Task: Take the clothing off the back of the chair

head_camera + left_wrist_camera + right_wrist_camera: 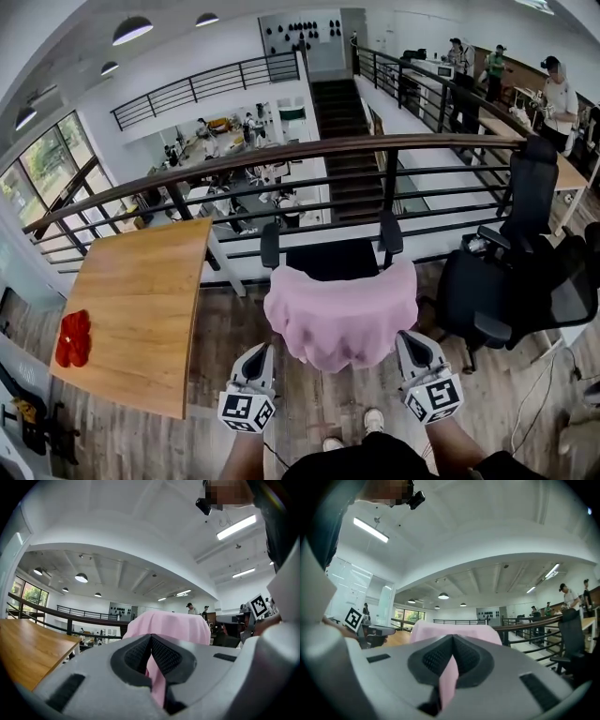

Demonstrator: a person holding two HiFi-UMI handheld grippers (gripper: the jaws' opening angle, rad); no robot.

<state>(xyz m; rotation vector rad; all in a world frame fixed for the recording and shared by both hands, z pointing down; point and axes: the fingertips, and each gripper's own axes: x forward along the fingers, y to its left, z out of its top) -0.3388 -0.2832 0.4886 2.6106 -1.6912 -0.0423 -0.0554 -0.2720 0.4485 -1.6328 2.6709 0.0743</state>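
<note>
Two grippers hold one soft pink garment (pixel 342 314), which drapes over the back of a black chair (pixel 330 259) and hides the backrest under a rounded, dome-like hump. The cloth looks thin and matte, and it hangs in loose folds with an uneven lower hem. The left gripper (pixel 260 353) is at the garment's lower left edge. In its own view the dark, cross-hatched pads are clamped together on a narrow strip of pink fabric that runs down between them. The right gripper (pixel 407 339) is at the lower right edge. Its view shows the same kind of hold, with the ribbed pads closed on a flat pink fold. Both gripper bodies are smooth grey shells, and each carries a white cube printed with black square markers.

The chair's two padded armrests stick out on either side above the cloth, and its flat seat lies beyond. To the left is a table (pixel 141 300) with a warm wood-grain top and a curved edge, and a crumpled red cloth (pixel 73 337) lies near its far left side. A railing (pixel 281 155) with a rounded brown top and dark metal bars curves behind the chair. Two more black office chairs (pixel 525 272) stand at the right on the grey plank floor (pixel 234 328).
</note>
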